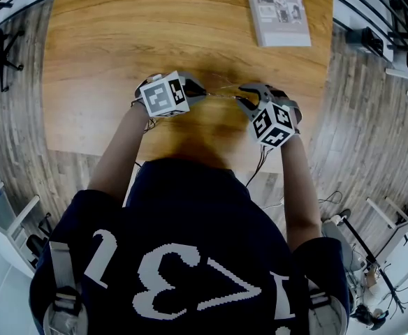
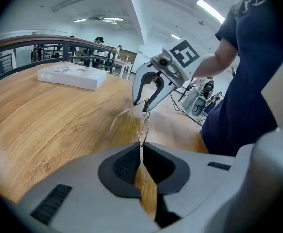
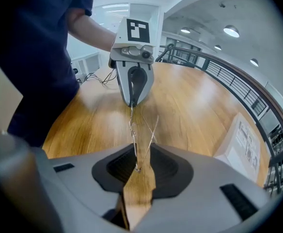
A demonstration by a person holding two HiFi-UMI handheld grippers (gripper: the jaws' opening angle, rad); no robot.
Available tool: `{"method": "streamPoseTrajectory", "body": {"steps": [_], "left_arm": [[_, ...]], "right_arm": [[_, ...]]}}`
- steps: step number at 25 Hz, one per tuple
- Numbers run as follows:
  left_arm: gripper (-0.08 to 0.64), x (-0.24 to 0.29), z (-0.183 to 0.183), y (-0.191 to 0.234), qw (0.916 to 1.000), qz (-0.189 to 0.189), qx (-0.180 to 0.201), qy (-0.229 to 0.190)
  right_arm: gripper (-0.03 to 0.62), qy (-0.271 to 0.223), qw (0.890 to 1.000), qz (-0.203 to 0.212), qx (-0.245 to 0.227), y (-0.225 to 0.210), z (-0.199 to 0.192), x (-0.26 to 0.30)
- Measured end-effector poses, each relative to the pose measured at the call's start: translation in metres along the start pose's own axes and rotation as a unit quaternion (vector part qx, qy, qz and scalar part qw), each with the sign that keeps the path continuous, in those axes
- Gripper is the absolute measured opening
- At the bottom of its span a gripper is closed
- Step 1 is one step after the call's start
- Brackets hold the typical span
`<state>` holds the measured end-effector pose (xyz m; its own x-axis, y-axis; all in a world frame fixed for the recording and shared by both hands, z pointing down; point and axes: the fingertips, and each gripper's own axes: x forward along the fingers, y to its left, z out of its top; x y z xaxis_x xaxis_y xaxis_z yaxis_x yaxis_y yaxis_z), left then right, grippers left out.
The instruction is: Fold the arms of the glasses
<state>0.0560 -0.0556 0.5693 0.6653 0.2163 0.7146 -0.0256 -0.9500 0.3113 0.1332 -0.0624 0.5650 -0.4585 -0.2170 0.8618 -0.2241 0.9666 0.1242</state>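
Observation:
Thin wire-rimmed glasses (image 1: 225, 95) hang in the air just above the wooden table (image 1: 120, 33), stretched between both grippers. My left gripper (image 1: 202, 93) is shut on one end of the frame; in the left gripper view the wire (image 2: 144, 125) runs straight out of its closed jaws (image 2: 141, 147) toward the right gripper (image 2: 145, 106). In the right gripper view the frame (image 3: 132, 130) and one arm (image 3: 153, 130) form a narrow V whose hinge sits between my right gripper's jaws (image 3: 140, 154). Each wire lies against a pad, with a gap left between the jaws. The left gripper (image 3: 132, 101) faces it.
A white book (image 1: 277, 9) lies at the table's far right, also visible in the left gripper view (image 2: 71, 75) and the right gripper view (image 3: 243, 140). The person's body stands at the near table edge. A railing curves behind the table.

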Motion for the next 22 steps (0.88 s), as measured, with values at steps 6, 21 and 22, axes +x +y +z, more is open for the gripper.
{"method": "streamPoseTrajectory", "body": {"steps": [6,21,22], "left_arm": [[0.029,0.005,0.003,0.000,1.0000,0.002,0.005,0.002],[0.029,0.004,0.000,0.002,0.9996,0.017,0.018,0.015],[0.029,0.004,0.000,0.001,0.9996,0.016,0.017,0.015]], "right_arm": [[0.048,0.002,0.999,-0.003,-0.033,0.005,0.007,0.005],[0.227,0.011,0.997,0.059,0.045,0.003,-0.016,0.008],[0.227,0.012,0.997,0.062,0.046,0.004,-0.015,0.010]]}}
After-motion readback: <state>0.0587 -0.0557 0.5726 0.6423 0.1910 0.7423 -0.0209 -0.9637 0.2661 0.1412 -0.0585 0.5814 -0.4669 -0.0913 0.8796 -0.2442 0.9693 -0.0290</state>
